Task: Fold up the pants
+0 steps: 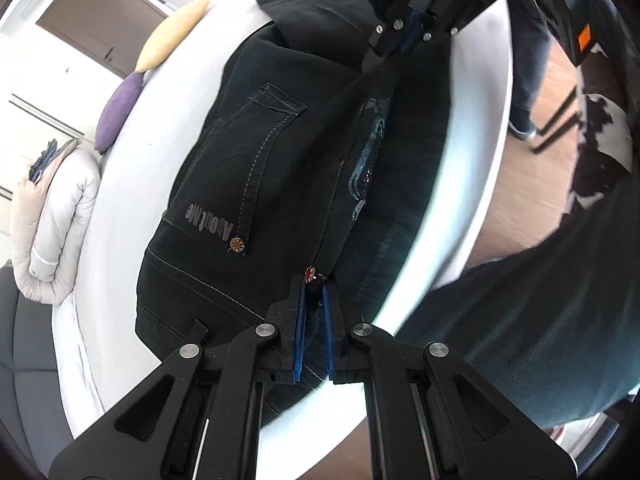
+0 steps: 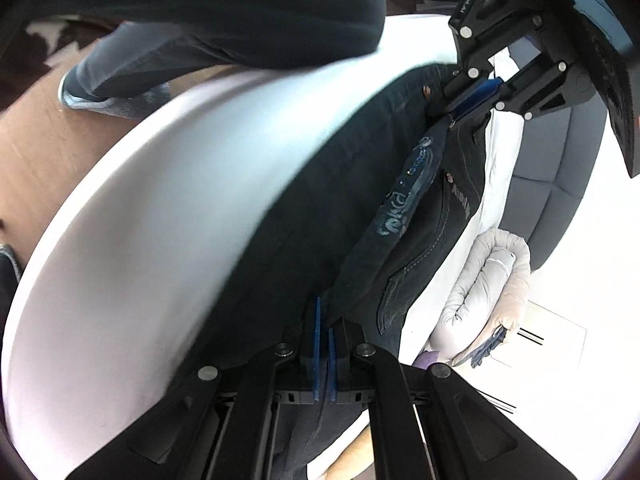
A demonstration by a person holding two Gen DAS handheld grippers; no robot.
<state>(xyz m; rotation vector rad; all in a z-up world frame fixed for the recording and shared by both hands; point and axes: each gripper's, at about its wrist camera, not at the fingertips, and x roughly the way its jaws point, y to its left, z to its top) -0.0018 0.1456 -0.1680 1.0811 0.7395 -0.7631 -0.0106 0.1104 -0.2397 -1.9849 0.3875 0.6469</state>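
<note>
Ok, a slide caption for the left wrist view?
Left claw and right claw pinch dark pants over a white table.

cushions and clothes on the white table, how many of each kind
black pants: 1
cushions: 2, one cream cushion, one purple cushion
rolled pale puffer jacket: 1
total: 4

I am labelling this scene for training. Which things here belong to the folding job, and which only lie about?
Job:
- black denim pants with pale stitching
- left hand-held gripper, shut on the pants
- right hand-held gripper, shut on the pants
- round white table under the pants

Lying about:
- pale grey puffy jacket
- purple oval cushion
- cream oval cushion
</note>
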